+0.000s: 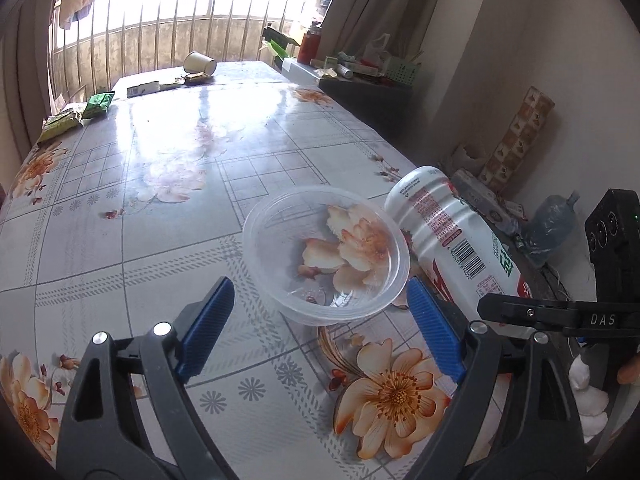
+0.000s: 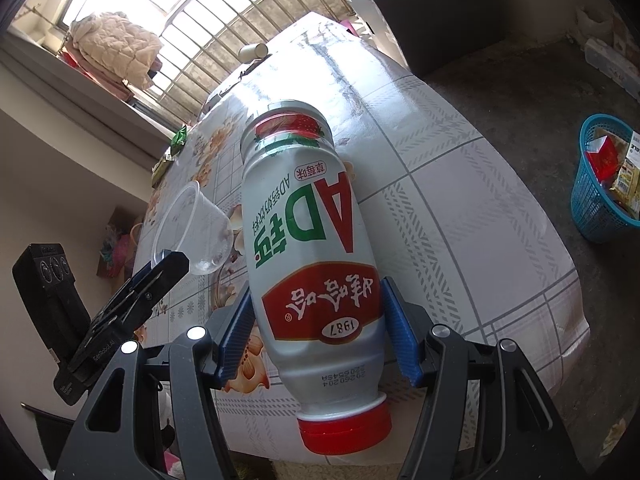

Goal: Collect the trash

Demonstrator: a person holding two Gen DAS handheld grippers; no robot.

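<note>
A clear plastic bowl (image 1: 326,254) stands on the flowered tablecloth (image 1: 168,216), just ahead of my left gripper (image 1: 320,320), whose blue pads are spread wide and touch nothing. A white AD drink bottle (image 2: 312,256) with a red cap lies on its side at the table's near right edge. My right gripper (image 2: 320,336) has its blue pads against both sides of the bottle's lower body. The bottle also shows in the left wrist view (image 1: 452,236), and the bowl in the right wrist view (image 2: 196,232).
A blue waste basket (image 2: 600,188) with wrappers in it stands on the floor to the right of the table. At the far end lie a tipped paper cup (image 1: 200,63), green snack packets (image 1: 80,114) and a small box (image 1: 143,89). Clutter lines the right wall.
</note>
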